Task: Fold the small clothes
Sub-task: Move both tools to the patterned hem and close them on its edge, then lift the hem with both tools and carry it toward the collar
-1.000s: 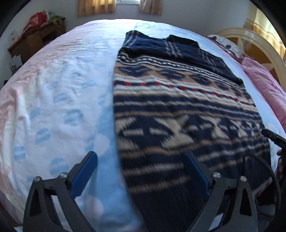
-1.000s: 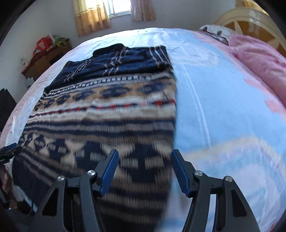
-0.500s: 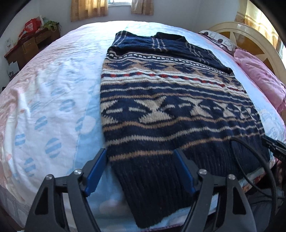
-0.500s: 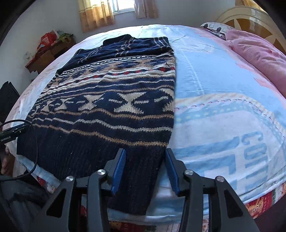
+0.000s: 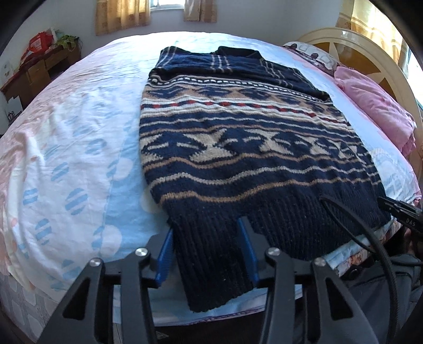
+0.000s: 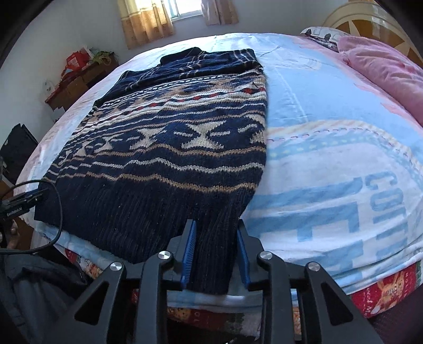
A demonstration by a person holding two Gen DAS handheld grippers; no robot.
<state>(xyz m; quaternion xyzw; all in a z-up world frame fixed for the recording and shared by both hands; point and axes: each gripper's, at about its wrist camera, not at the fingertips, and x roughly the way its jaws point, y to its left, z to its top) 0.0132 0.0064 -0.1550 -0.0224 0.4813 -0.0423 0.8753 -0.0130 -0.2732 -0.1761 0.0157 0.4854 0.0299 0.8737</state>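
A navy sweater (image 5: 238, 158) with tan, cream and red bands lies flat on a bed sheet (image 5: 79, 132), filling the centre of both views. Its collar end points toward the curtains (image 5: 121, 16) at the top of the frame; its ribbed hem hangs over the near edge of the bed at the bottom.

Left tongs (image 5: 208, 246): lower centre of the left view. The jaws have just been closing. The hem's left corner sits between the blue pads, which lie against the knit on both sides. Firmness of grip cannot be confirmed.

Right tongs (image 6: 215, 246): lower centre of the right view. The jaws have just been closing and stand narrower than the left pair. The hem's right corner is between the pads, touching both.

A pink pillow (image 6: 383, 68) lies at the upper right, beside the headboard (image 5: 357, 53). A wooden desk (image 5: 34, 71) stands at the upper left.
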